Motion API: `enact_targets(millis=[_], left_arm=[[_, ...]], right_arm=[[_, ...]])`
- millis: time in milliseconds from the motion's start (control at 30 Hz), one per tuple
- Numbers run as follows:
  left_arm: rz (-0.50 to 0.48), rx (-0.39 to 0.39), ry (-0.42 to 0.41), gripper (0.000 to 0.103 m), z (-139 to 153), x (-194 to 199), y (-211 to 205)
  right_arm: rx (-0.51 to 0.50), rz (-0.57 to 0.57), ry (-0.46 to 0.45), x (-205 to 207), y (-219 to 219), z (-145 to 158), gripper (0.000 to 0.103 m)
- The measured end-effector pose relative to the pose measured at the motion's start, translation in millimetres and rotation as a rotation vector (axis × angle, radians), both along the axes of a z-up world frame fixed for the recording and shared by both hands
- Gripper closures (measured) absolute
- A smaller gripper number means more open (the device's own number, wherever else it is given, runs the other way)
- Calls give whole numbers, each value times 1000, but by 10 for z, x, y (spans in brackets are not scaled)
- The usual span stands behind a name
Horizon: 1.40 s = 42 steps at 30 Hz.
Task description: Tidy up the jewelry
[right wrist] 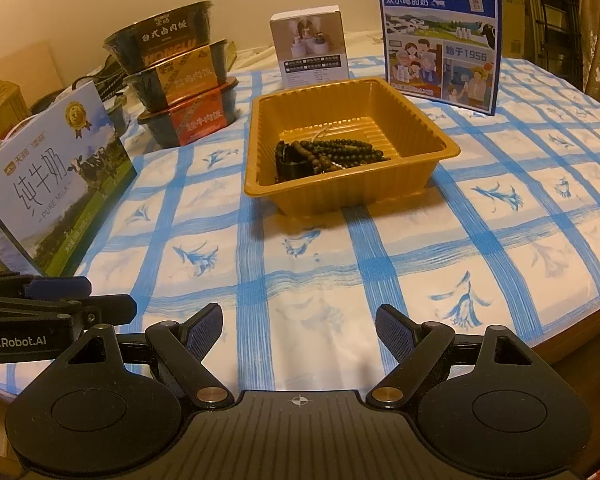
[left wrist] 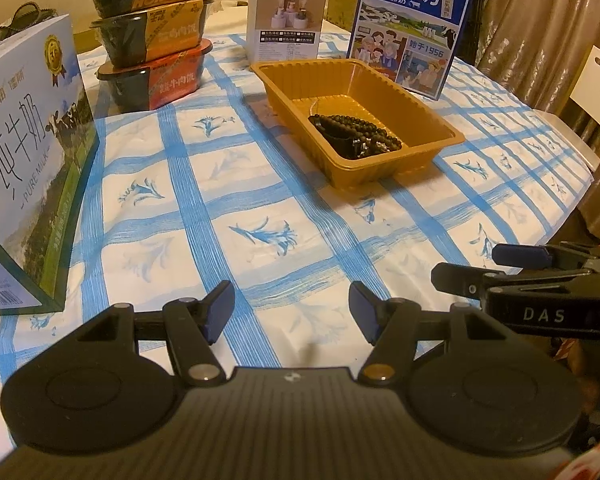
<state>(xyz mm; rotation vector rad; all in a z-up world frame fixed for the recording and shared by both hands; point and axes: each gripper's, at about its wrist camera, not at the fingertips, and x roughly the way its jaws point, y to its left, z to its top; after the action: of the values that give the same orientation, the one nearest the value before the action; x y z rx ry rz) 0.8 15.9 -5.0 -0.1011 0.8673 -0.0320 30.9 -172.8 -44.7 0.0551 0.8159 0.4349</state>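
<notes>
An orange plastic tray (left wrist: 388, 80) (right wrist: 412, 118) stands on the blue-checked tablecloth. Dark bead bracelets (left wrist: 360, 130) (right wrist: 332, 152) lie piled in it, with a black band (right wrist: 290, 164) and a thin pale chain among them. My left gripper (left wrist: 292, 312) is open and empty, low over the cloth well in front of the tray. My right gripper (right wrist: 299, 330) is open and empty, also short of the tray. Each gripper shows at the other view's edge: the right one (left wrist: 500, 268), the left one (right wrist: 80, 296).
A milk carton (left wrist: 24, 184) (right wrist: 56, 184) stands at the left. Three stacked meal boxes (left wrist: 156, 40) (right wrist: 180, 76) stand behind it. A small white box (left wrist: 286, 16) (right wrist: 312, 50) and a blue milk carton (left wrist: 410, 28) (right wrist: 440, 36) stand behind the tray. The table edge (right wrist: 580, 328) is at the right.
</notes>
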Motion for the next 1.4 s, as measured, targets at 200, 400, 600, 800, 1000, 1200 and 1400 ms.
enact_targets(millis=[200, 400, 600, 800, 1000, 1200, 1400], left_arm=[[-2, 1, -2, 42, 4, 4, 4], [-2, 2, -5, 42, 14, 13, 14], [-2, 3, -5, 42, 21, 18, 19], [-2, 4, -7, 42, 22, 17, 18], [-3, 4, -8, 42, 24, 16, 20], [-3, 5, -8, 42, 24, 16, 19], [-2, 5, -8, 42, 25, 14, 16]], right_arm=[[-4, 2, -3, 2, 13, 4, 20], [-5, 3, -2, 6, 25, 8, 20], [-5, 3, -3, 9, 29, 7, 20], [-4, 3, -4, 13, 31, 10, 20], [-5, 3, -2, 8, 30, 9, 20], [-5, 4, -3, 7, 37, 11, 20], [-5, 3, -3, 6, 33, 9, 20]])
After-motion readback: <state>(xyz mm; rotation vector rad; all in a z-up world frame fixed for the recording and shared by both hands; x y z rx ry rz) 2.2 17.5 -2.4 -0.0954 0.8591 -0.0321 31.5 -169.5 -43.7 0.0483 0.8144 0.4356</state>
